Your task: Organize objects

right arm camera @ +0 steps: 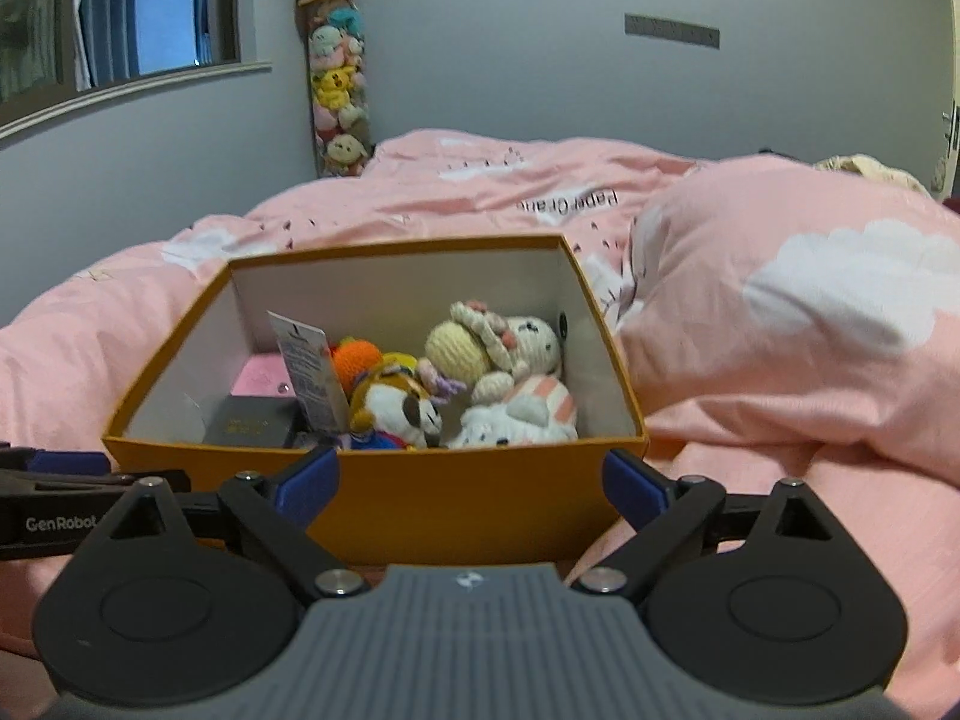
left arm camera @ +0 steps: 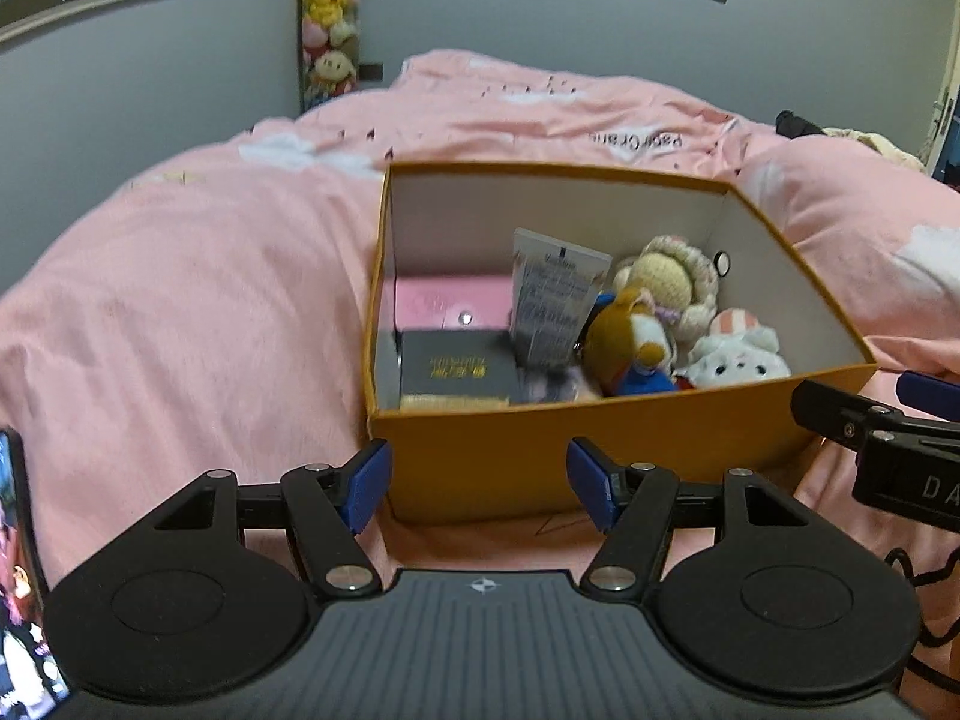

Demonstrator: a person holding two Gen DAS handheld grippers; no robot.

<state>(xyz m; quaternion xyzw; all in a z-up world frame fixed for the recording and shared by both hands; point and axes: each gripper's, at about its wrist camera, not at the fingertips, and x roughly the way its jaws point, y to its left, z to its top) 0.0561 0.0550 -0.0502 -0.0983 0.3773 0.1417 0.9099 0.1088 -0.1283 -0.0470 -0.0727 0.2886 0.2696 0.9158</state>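
Both tongs, left (left arm camera: 479, 483) & right (right arm camera: 471, 483), gape empty; orange box (right arm camera: 480, 504) upright, long axis running away.

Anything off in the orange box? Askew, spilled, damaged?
Nothing spilled or damaged. Only oddity: the white tagged card stands tilted on edge between the black box and the plush toys inside the orange box.

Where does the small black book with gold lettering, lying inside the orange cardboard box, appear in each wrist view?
Left wrist view: the small black book with gold lettering lies at centre, in the near left corner of the orange cardboard box.
Right wrist view: the book is left of centre, again in the box's near left corner.
Shared landmark: the upright white printed tag stands just right of the book.
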